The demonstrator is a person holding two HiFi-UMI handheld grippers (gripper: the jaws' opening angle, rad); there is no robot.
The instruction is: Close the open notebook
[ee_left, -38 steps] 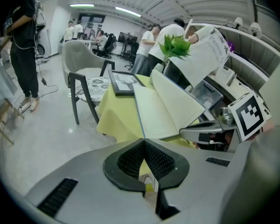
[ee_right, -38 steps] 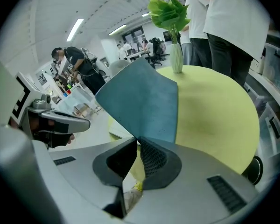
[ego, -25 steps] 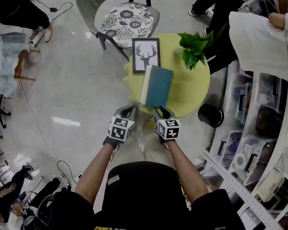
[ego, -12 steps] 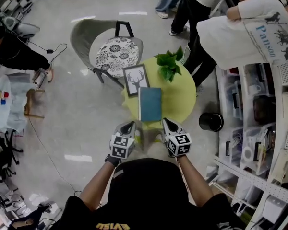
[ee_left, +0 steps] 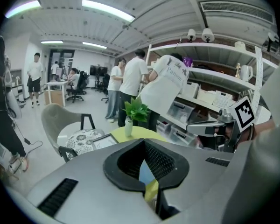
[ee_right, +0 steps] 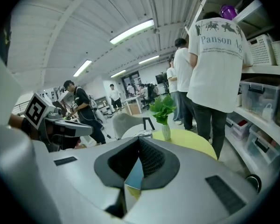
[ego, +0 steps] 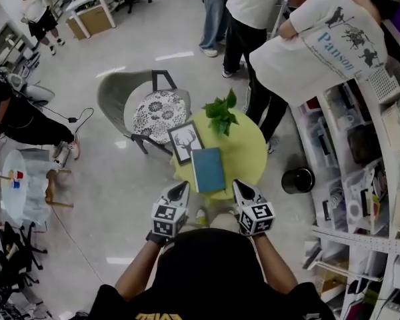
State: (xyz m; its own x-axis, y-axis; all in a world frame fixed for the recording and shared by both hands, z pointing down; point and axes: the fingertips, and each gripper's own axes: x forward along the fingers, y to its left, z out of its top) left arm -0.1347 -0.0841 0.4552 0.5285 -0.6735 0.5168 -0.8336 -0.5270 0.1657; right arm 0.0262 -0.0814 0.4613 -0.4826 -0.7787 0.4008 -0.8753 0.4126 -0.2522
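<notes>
The notebook (ego: 208, 169) lies closed and flat, teal cover up, on the round yellow-green table (ego: 250, 153). My left gripper (ego: 182, 185) and right gripper (ego: 237, 183) are held side by side near my chest, at the table's near edge and well above it, touching nothing. Both point toward the table. In the left gripper view the left gripper (ee_left: 143, 140) has its jaws together, with a sliver of the notebook (ee_left: 146, 172) showing below them. In the right gripper view the right gripper (ee_right: 139, 139) is likewise shut and holds nothing.
A framed deer picture (ego: 186, 142) and a potted plant (ego: 221, 115) stand on the table behind the notebook. A grey chair (ego: 143, 109) sits at the far left, a black bin (ego: 299, 180) on the floor to the right. Storage shelves (ego: 380, 179) line the right side. Several people stand beyond the table.
Both grippers have risen and drawn back from the table's near edge, where the right one was close to the notebook. The head view has lifted and now takes in more of the room.
</notes>
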